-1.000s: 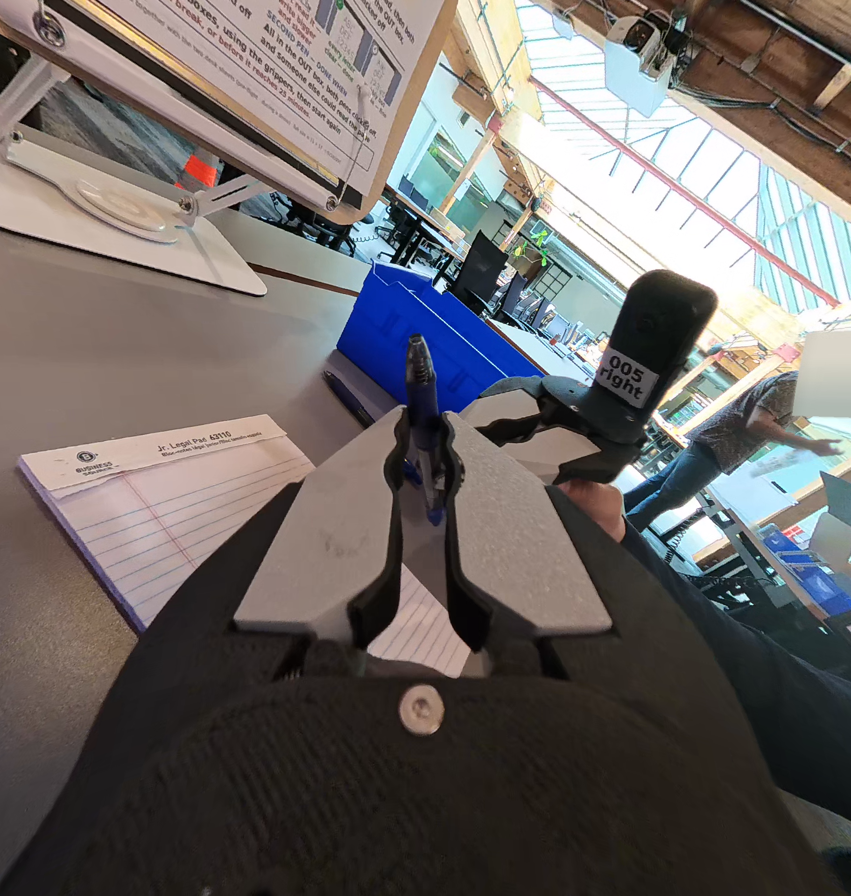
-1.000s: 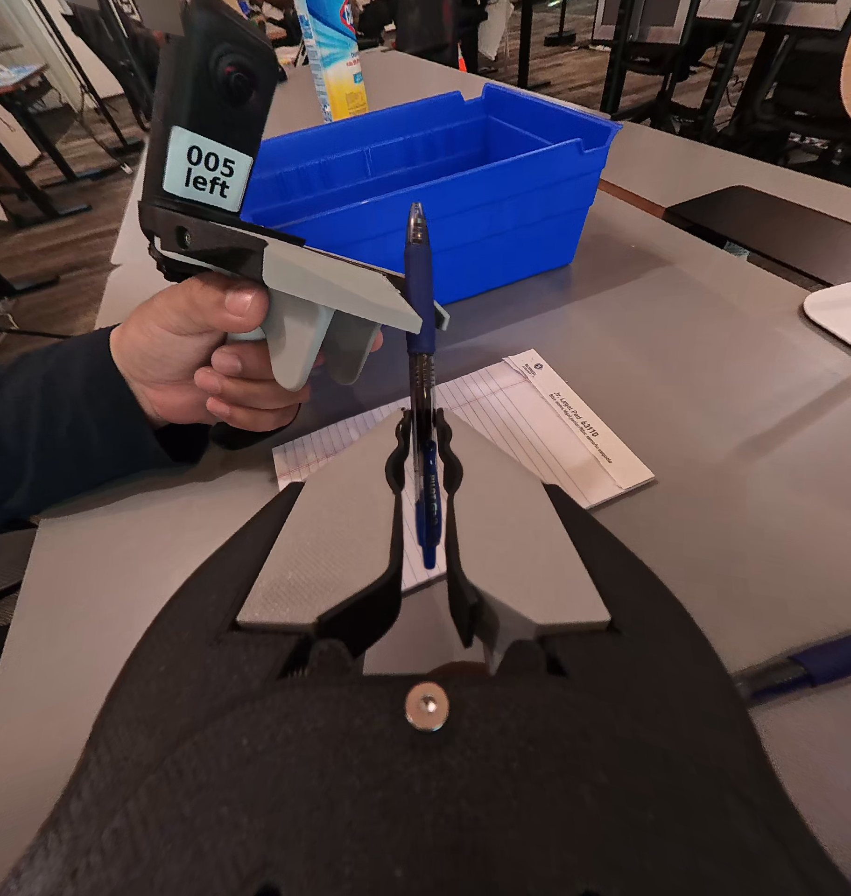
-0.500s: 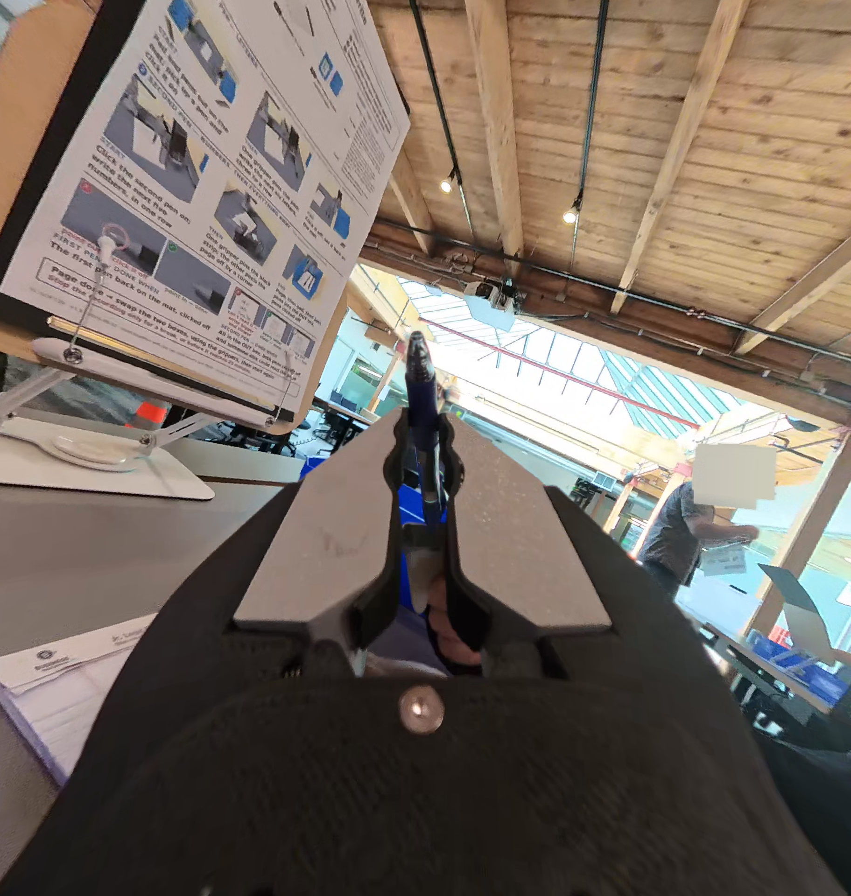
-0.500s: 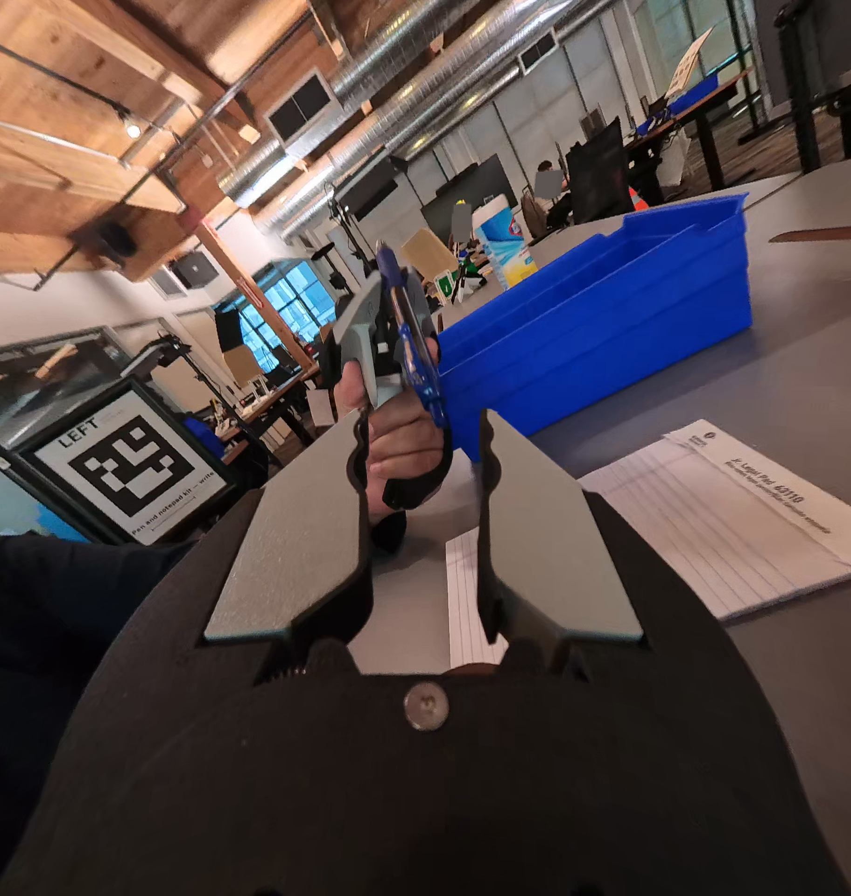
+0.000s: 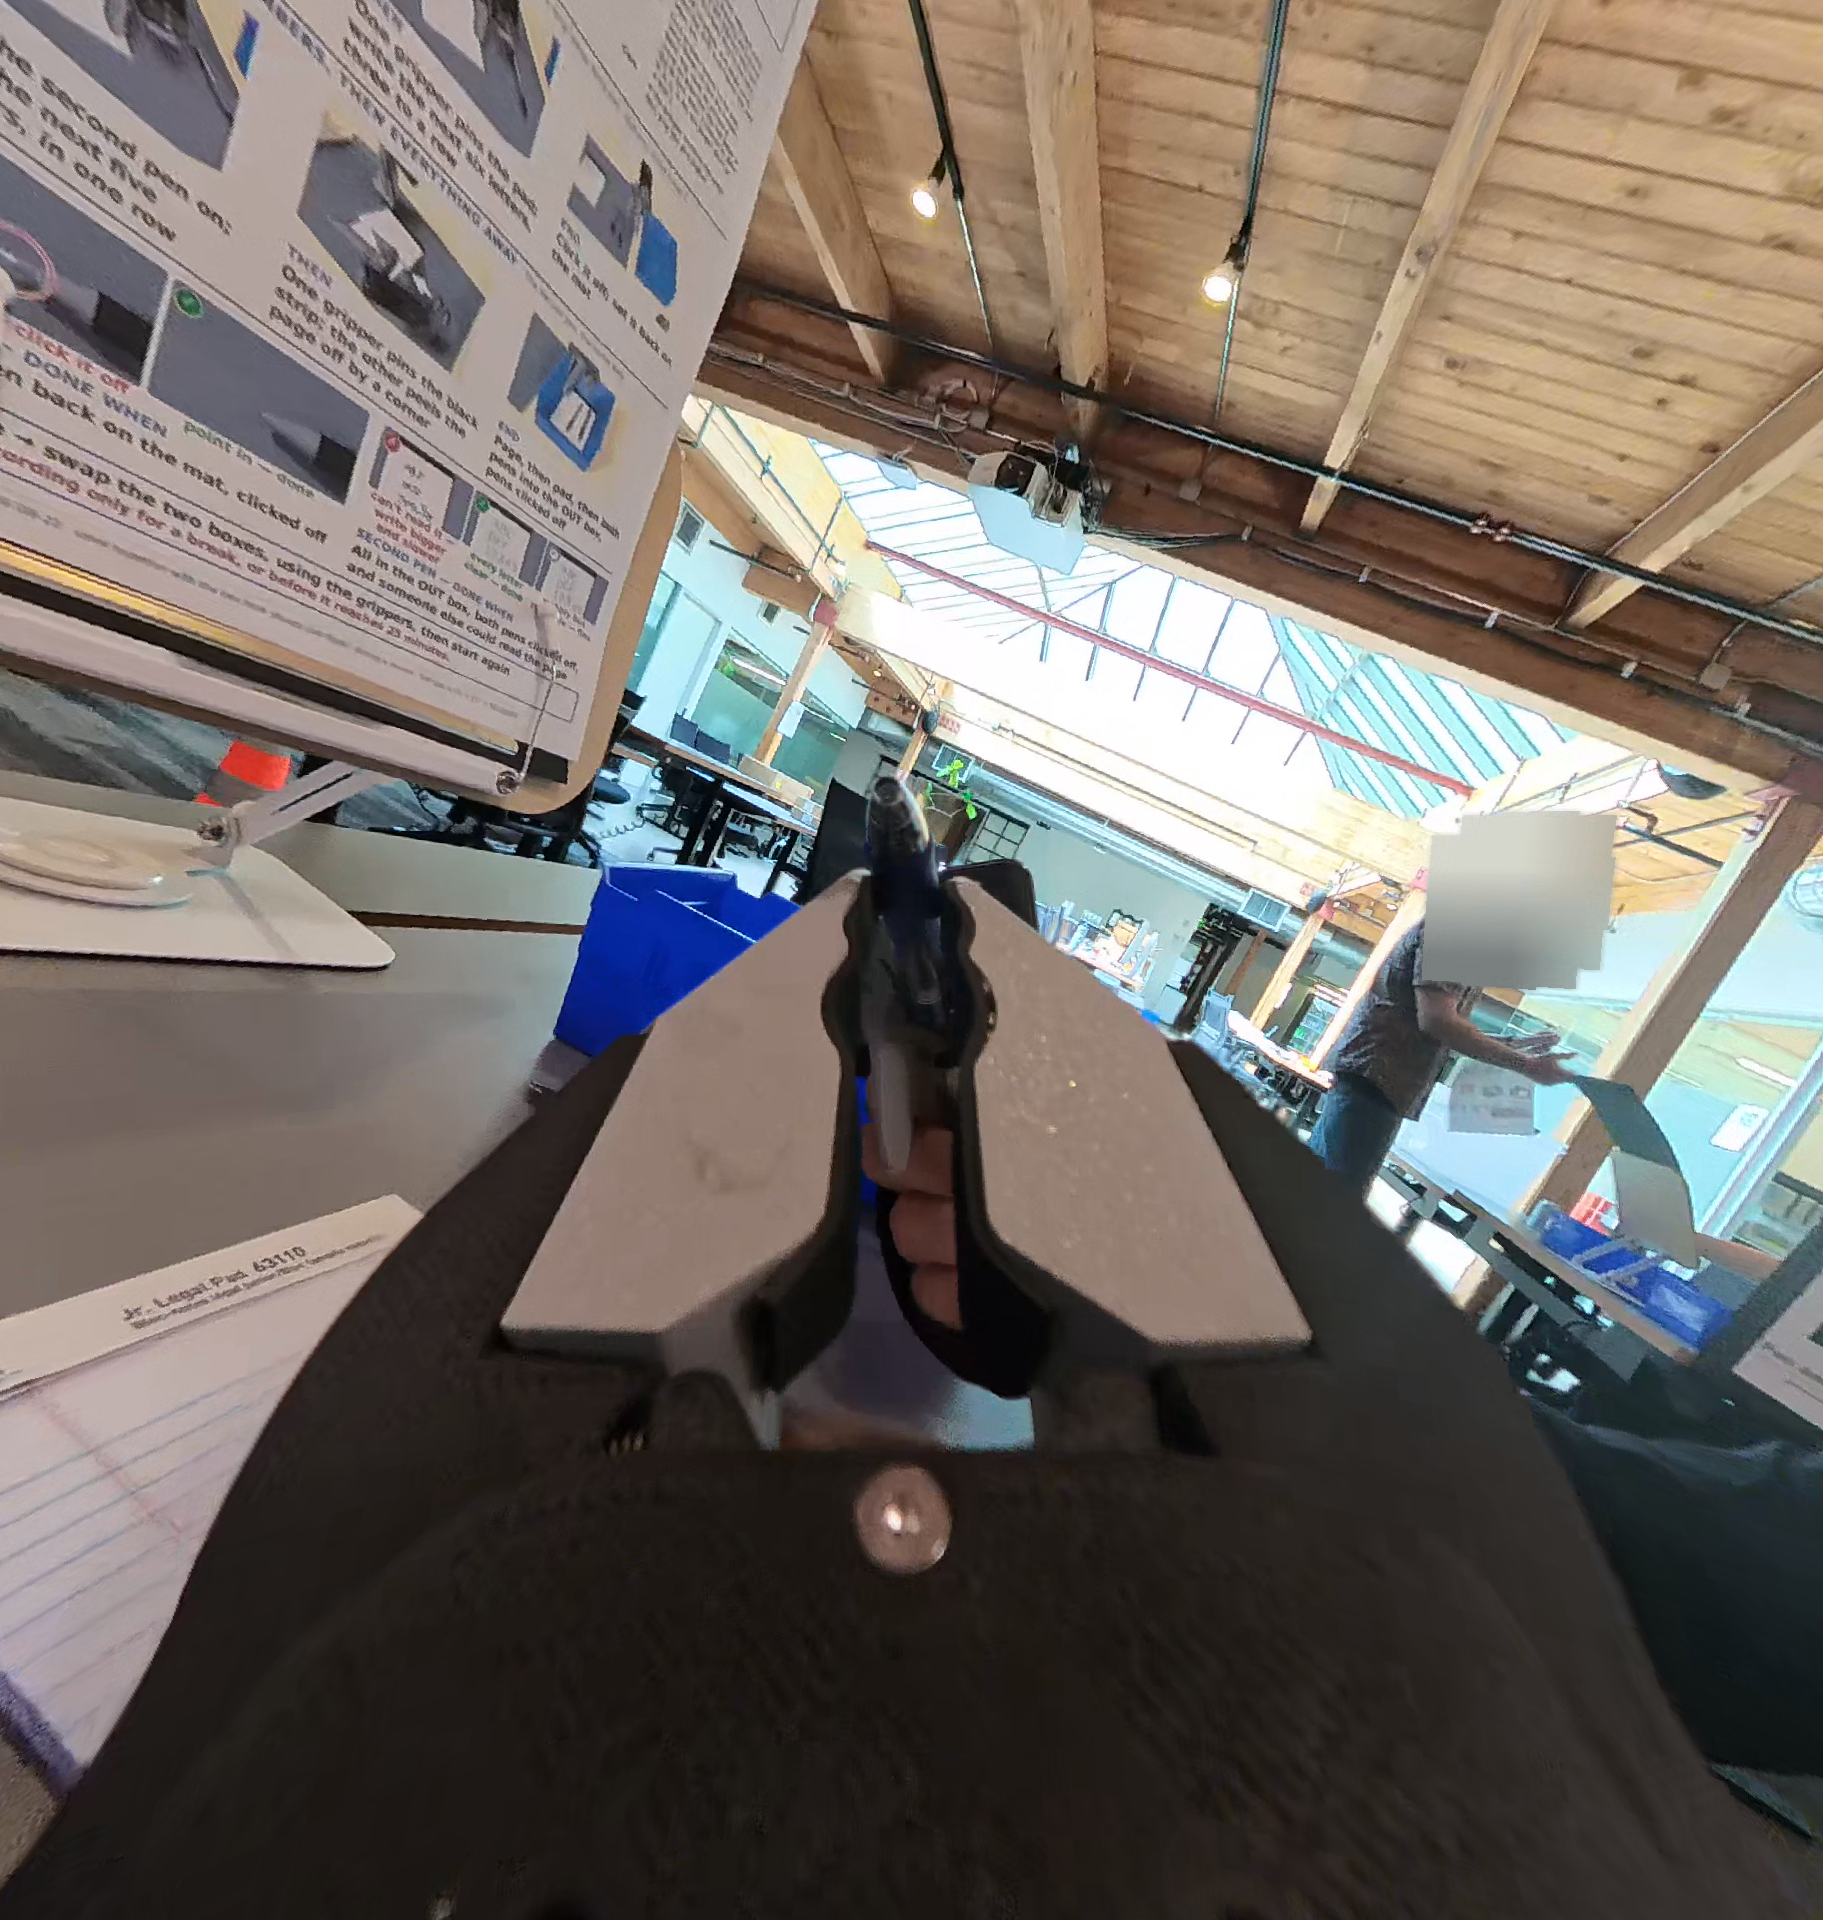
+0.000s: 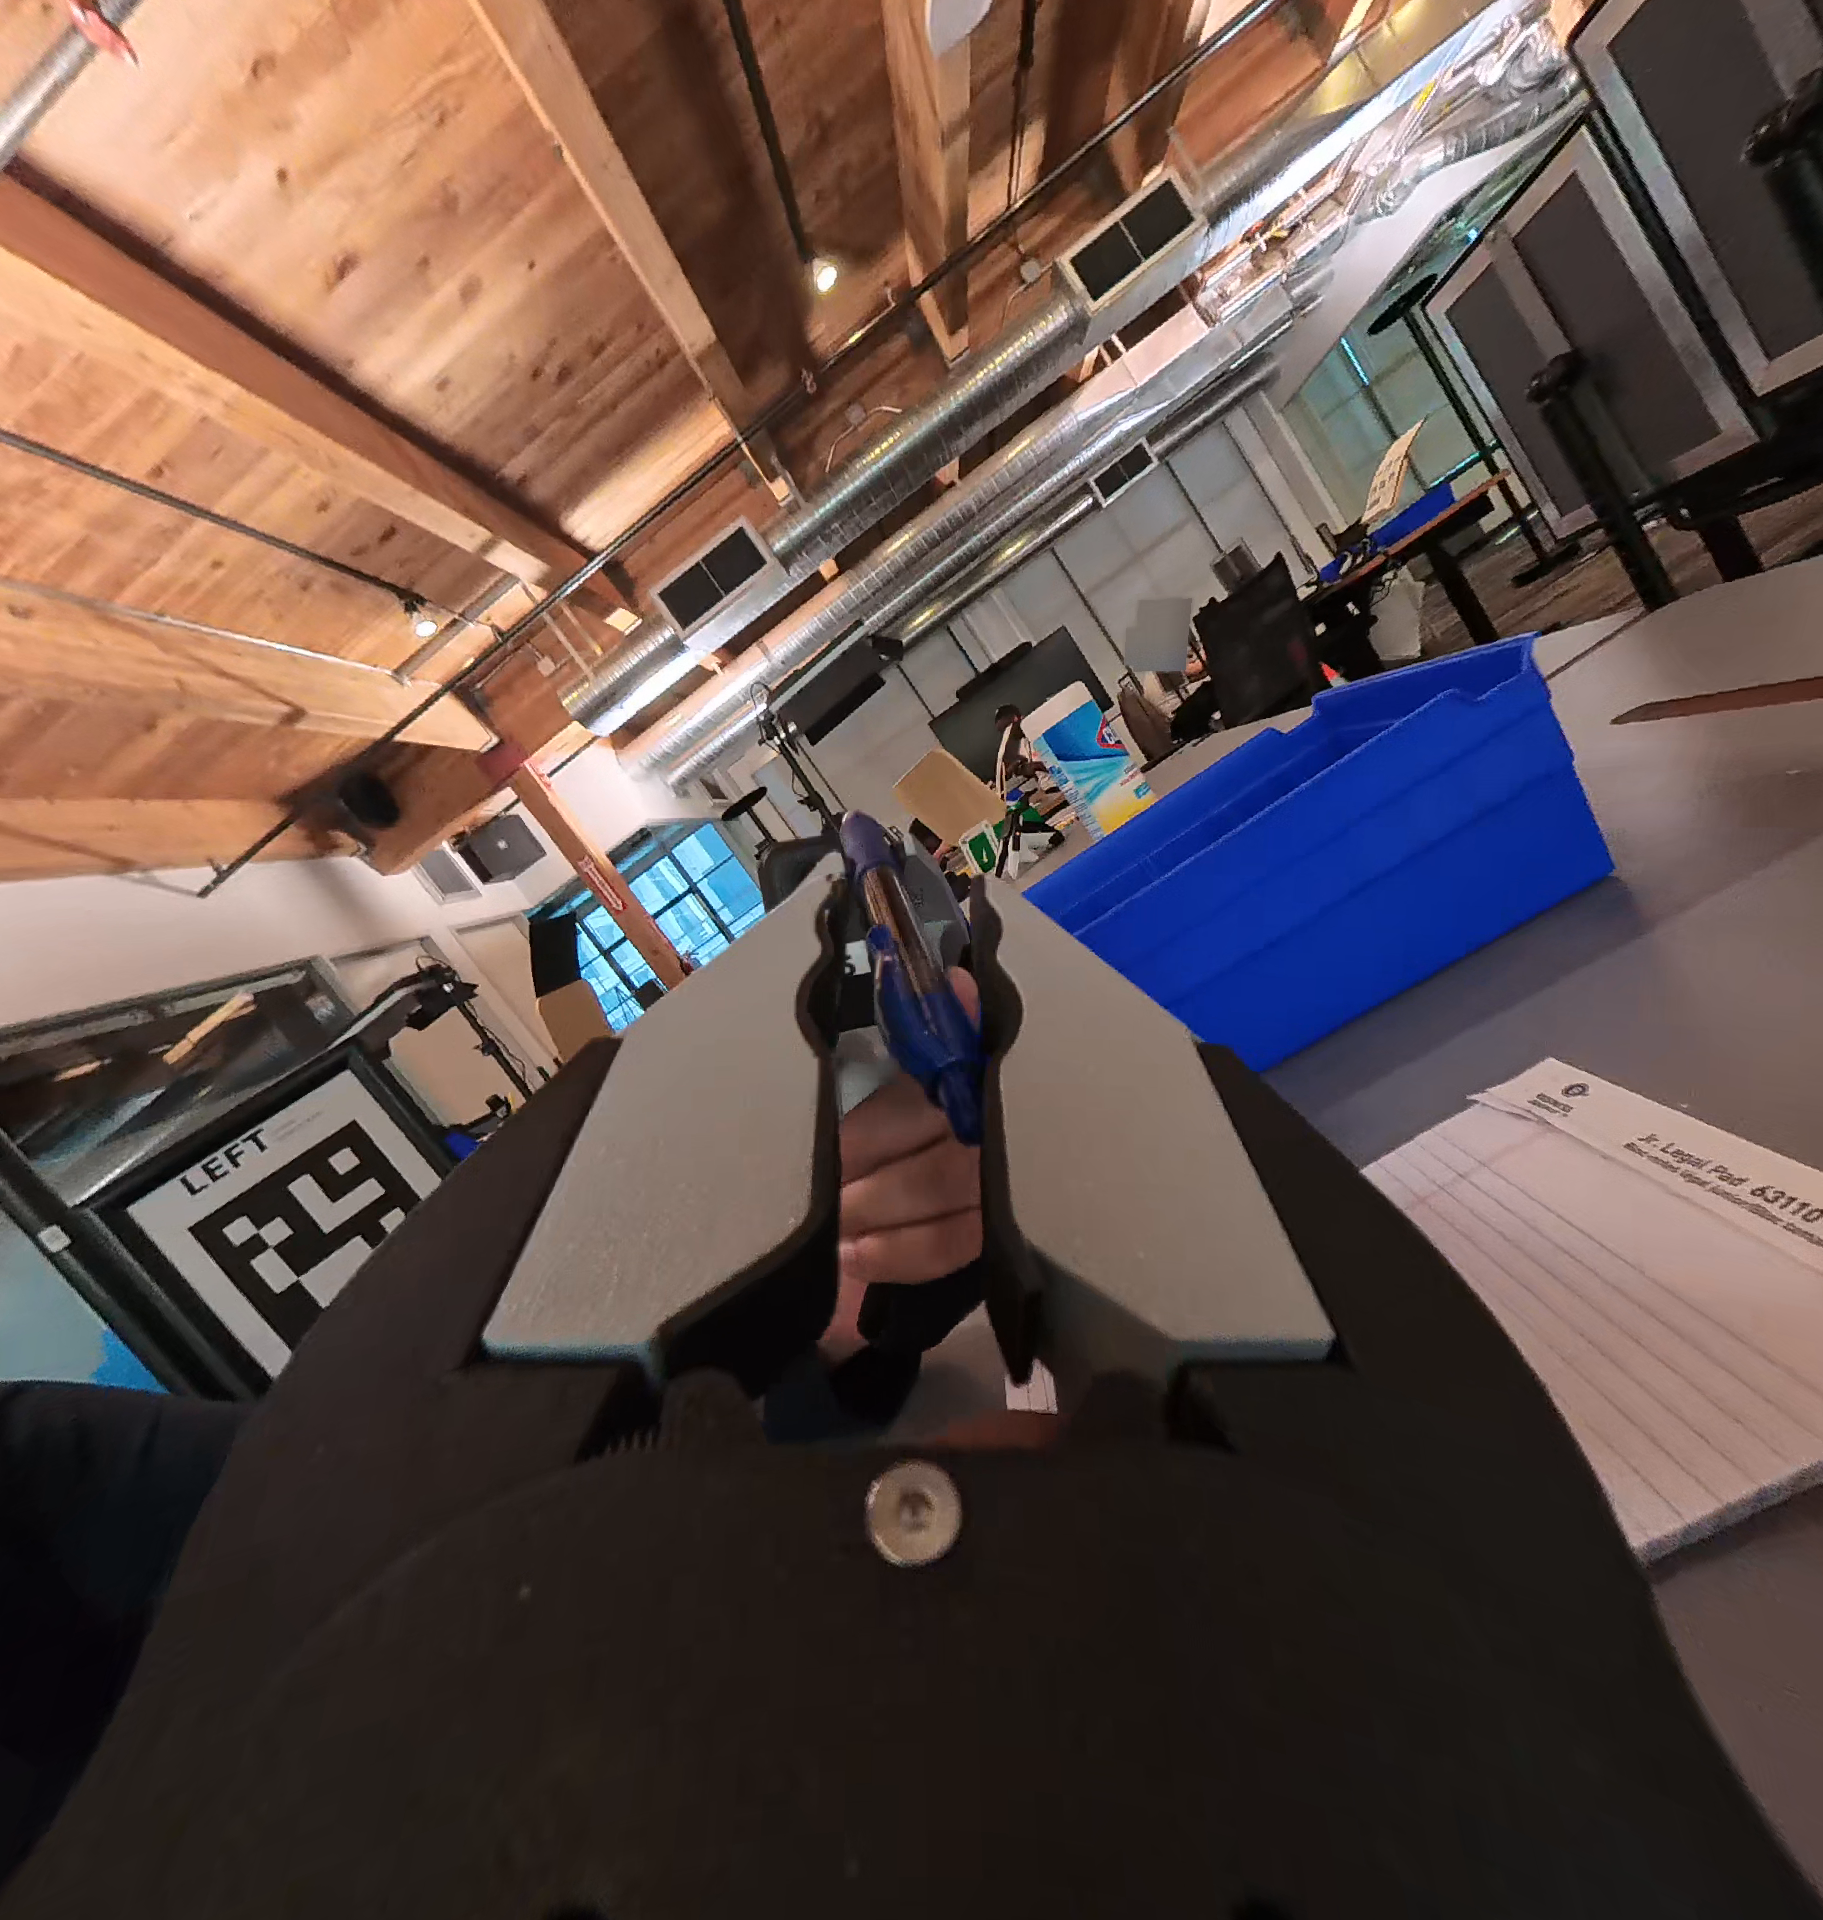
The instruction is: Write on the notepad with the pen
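A blue click pen (image 5: 902, 894) stands upright between the fingers of my left gripper (image 5: 902, 935), which is shut on it and holds it above the table. In the right wrist view the same pen (image 6: 912, 977) sits in the gap of my right gripper (image 6: 902, 935). Its jaws are partly open, and the pen leans against the right-hand finger with a gap on the other side. The two grippers face each other closely. The hand (image 6: 907, 1195) holding the left gripper shows behind the pen. The white lined notepad (image 5: 107, 1455) lies flat on the grey table, also in the right wrist view (image 6: 1665, 1299).
A blue bin (image 6: 1354, 883) stands on the table beyond the pad, also in the left wrist view (image 5: 658, 956). An instruction board on a white stand (image 5: 159, 914) is at the far left. A wipes canister (image 6: 1089, 769) stands behind the bin. A person (image 5: 1406, 1039) stands far off. Less than 4 cm separates the two grippers' tips.
Both grippers have tilted upward, away from the table. The right gripper let go of the pen and opened wide; its fingers have since narrowed around it. The left kept hold throughout.
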The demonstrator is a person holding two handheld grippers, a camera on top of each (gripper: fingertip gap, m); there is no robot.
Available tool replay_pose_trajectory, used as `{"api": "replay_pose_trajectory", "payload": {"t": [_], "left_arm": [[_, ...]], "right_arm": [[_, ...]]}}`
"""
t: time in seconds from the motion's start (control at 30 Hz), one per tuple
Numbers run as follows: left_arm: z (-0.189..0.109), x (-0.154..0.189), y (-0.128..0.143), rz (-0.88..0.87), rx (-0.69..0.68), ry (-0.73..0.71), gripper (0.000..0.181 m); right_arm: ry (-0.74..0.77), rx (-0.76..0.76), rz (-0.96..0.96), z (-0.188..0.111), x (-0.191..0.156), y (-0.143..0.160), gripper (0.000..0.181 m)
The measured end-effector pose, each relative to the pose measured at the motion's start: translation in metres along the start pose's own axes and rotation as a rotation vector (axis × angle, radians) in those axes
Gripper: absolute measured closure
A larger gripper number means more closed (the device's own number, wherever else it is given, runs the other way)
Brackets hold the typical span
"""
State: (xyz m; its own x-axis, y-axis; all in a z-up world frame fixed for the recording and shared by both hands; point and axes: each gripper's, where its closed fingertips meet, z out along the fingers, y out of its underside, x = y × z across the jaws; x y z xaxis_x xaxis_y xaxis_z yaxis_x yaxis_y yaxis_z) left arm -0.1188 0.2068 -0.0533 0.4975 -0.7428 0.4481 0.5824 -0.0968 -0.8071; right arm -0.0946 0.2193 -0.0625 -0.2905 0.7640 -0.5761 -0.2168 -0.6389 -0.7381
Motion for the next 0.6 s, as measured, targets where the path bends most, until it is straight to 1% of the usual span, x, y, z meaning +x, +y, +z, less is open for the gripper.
{"api": "replay_pose_trajectory", "payload": {"t": [0.03, 0.1, 0.13, 0.33, 0.43, 0.5, 0.6], "left_arm": [[0.0, -0.001, 0.001, -0.017, -0.006, 0.003, 0.172], [0.0, -0.004, 0.003, -0.037, -0.011, -0.002, 0.172], [0.001, -0.004, 0.005, -0.033, -0.022, -0.005, 0.171], [0.003, -0.003, 0.01, -0.002, -0.043, -0.01, 0.171], [-0.002, -0.006, 0.001, -0.019, -0.002, -0.018, 0.171], [-0.007, -0.011, -0.009, -0.033, 0.044, -0.035, 0.171], [-0.011, -0.01, -0.018, -0.029, 0.089, -0.035, 0.172]], "right_arm": [[0.01, 0.0, -0.01, -0.001, 0.001, 0.0, 0.17], [0.029, -0.014, -0.044, -0.001, 0.002, 0.001, 0.172], [0.036, -0.017, -0.062, -0.001, 0.001, 0.001, 0.181], [0.07, -0.017, -0.116, -0.008, 0.002, -0.005, 0.181], [0.035, 0.012, -0.115, -0.014, -0.003, -0.014, 0.181], [0.011, 0.005, -0.116, -0.017, -0.007, -0.016, 0.179], [0.009, -0.032, -0.12, -0.016, -0.008, -0.01, 0.168]]}}
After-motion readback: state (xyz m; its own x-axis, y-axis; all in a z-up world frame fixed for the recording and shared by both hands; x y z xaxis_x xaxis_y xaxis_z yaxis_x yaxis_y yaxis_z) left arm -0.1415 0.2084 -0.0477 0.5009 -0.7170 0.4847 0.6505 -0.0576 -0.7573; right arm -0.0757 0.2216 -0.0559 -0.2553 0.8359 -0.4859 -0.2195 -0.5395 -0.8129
